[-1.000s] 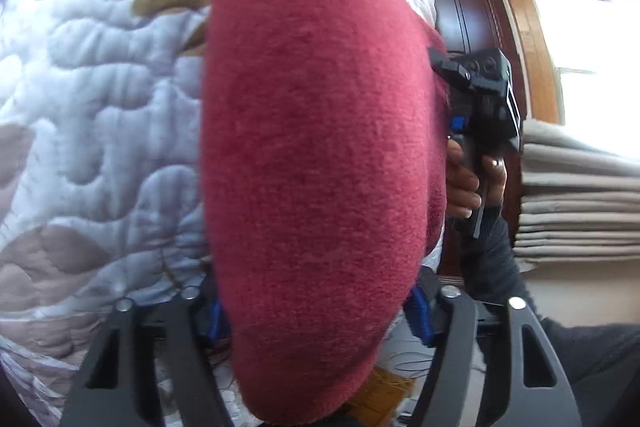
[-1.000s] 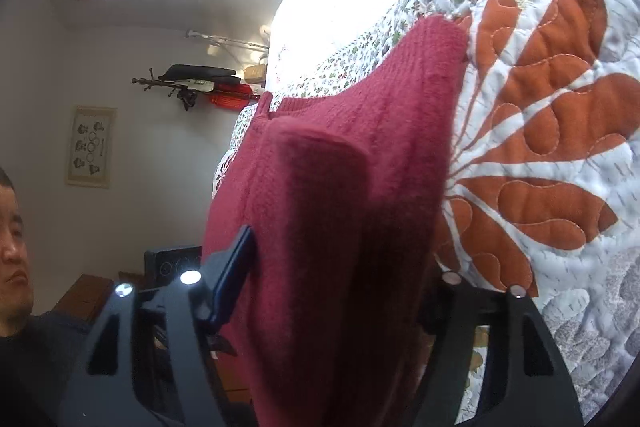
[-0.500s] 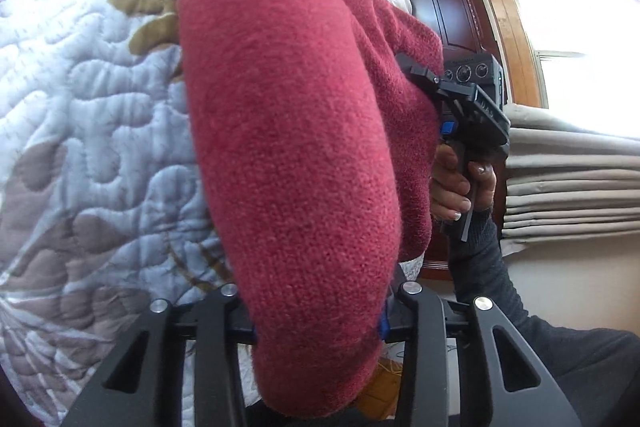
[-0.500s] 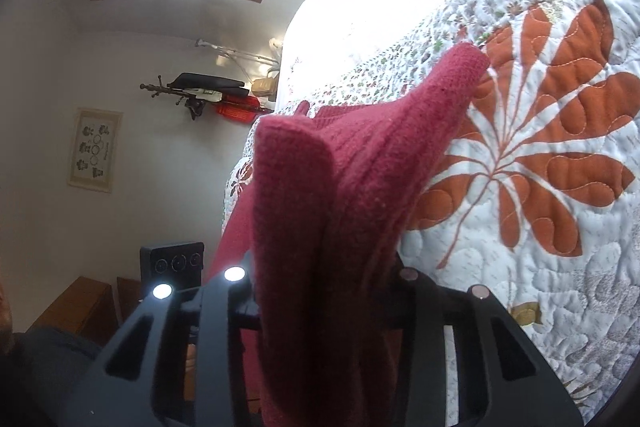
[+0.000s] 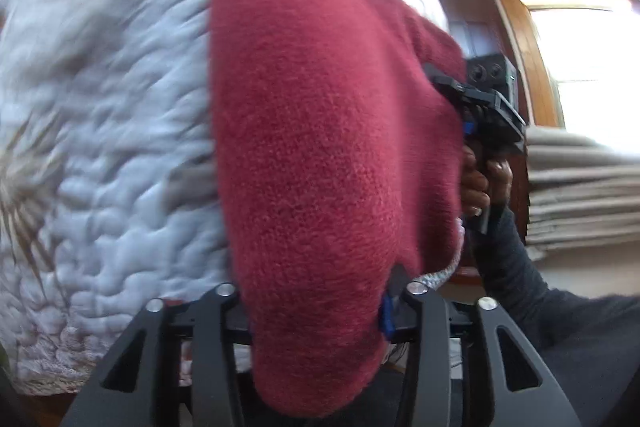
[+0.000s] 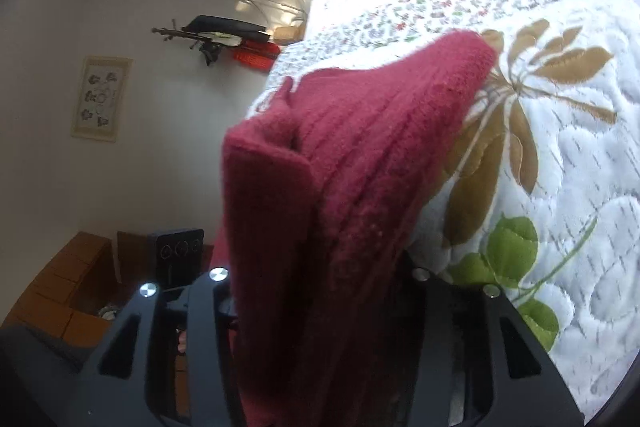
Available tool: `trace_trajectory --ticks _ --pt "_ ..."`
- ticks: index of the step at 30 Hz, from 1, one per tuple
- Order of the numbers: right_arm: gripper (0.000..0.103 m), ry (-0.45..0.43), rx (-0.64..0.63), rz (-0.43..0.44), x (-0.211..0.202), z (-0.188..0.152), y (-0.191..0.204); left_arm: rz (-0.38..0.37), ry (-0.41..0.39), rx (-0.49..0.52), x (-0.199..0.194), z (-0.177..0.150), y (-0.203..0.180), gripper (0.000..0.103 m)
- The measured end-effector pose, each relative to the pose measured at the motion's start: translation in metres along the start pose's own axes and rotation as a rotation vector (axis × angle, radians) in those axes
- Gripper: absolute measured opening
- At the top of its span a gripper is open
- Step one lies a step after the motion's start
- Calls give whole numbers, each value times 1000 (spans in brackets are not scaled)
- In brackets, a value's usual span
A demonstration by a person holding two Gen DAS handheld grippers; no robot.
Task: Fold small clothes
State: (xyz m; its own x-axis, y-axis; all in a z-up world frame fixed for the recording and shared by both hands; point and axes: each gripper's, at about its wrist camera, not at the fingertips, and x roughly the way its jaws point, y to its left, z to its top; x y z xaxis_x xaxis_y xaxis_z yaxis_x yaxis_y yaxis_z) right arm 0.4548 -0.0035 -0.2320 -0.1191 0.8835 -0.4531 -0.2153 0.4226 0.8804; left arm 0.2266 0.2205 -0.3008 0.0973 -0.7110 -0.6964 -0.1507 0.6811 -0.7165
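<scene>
Dark red knitted wool sweater (image 5: pixel 332 155), clamped between the fingers of both the left gripper (image 5: pixel 316 311) and the right gripper (image 6: pixel 320 291), has swept further across the quilted floral bedspread (image 6: pixel 560 155) beyond them, so the fold is probably mid-carry.

A bed (image 6: pixel 580 155) under a white quilted cover stitched with tan and green leaves and a band of small flowers fills much of both views. Beyond it a dark wooden door (image 5: pixel 472 15) stands beside a bright window (image 5: pixel 588 67) with a brown wooden frame, pale folded drapery (image 5: pixel 580 195) below it. On the plain pale wall hang a framed print (image 6: pixel 102 97) and a dark rack (image 6: pixel 216 31). Sunlight washes out the far bedding.
</scene>
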Motion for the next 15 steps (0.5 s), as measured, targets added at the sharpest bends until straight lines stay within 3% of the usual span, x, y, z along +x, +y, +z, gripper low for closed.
trace_trajectory --ticks 2,3,4,6,8,11,12,14,15 --pt "55 -12 16 -50 -8 -1 11 -42 -26 -15 3 -5 6 66" --pt "69 -37 5 -101 -18 -1 20 -32 -32 1 0 -8 2 71" --pt "74 -86 -24 -170 -34 -4 32 8 -43 23 -8 -13 -5 81" --pt "74 -152 -48 -252 -58 -15 48 72 -100 56 -25 -28 -17 90" --pt "72 -210 -82 -291 -73 -22 65 144 -185 73 -53 -41 -26 90" --pt "67 -188 -134 -310 -62 -19 83 195 -354 160 -93 -61 -57 89" --pt "62 -174 -140 -330 -54 -15 84 182 -387 211 -101 -65 -68 89" --pt "37 -129 -133 -361 -42 -15 67 124 -412 327 -103 -70 -96 90" --pt "9 -115 -140 -387 -34 -12 67 93 -402 365 -100 -72 -100 90"
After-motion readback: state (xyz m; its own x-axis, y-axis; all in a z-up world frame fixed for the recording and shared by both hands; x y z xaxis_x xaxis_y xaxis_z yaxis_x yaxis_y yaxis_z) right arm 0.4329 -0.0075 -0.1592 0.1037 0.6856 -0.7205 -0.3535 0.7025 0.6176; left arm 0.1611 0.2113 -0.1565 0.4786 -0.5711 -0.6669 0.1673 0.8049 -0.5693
